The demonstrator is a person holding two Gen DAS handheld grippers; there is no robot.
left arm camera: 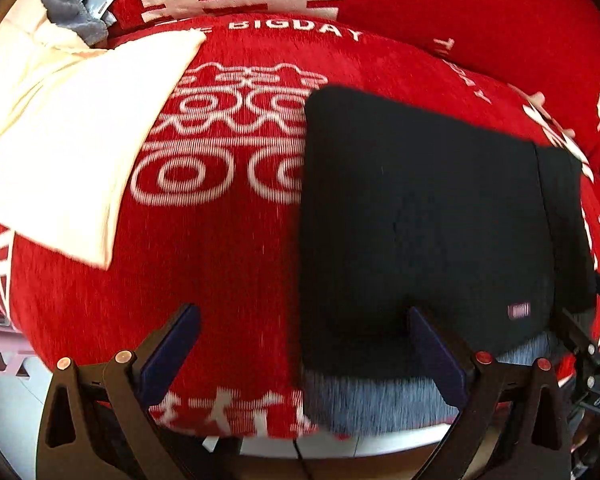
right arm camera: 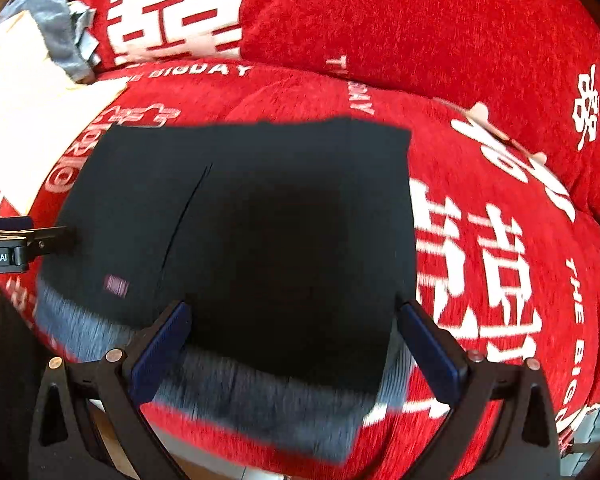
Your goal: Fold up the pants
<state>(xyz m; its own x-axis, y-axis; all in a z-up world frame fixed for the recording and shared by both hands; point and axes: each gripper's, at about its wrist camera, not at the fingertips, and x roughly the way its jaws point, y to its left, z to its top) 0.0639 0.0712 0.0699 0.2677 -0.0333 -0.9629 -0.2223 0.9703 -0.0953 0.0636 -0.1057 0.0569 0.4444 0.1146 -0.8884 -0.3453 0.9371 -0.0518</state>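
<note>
already the black pants (right arm camera: 260,220) lie as a compact, nearly square bundle on the red sofa cover (right arm camera: 500,280), with the grey fleece lining (right arm camera: 260,396) showing along the near edge. i judge the folding is almost finished, because no loose leg hangs out of the packet.

the right gripper (right arm camera: 296,352) hangs over the near edge of the bundle with its jaws wide apart, holding nothing; the grey edge lies between the two blue pads (right arm camera: 160,352), perhaps so it can press or take that edge. the left gripper (left arm camera: 304,356) is also spread and empty. it sits at the left near corner of the bundle, one pad over the red cover and the other over the black cloth, so it straddles the side edge.

a small label (right arm camera: 117,284) shows on top, near the left side. a cream cushion (left arm camera: 68,152) lies well apart to the left, so it does not disturb the work. both views are blurred, so fine creases i cannot tell.
</note>
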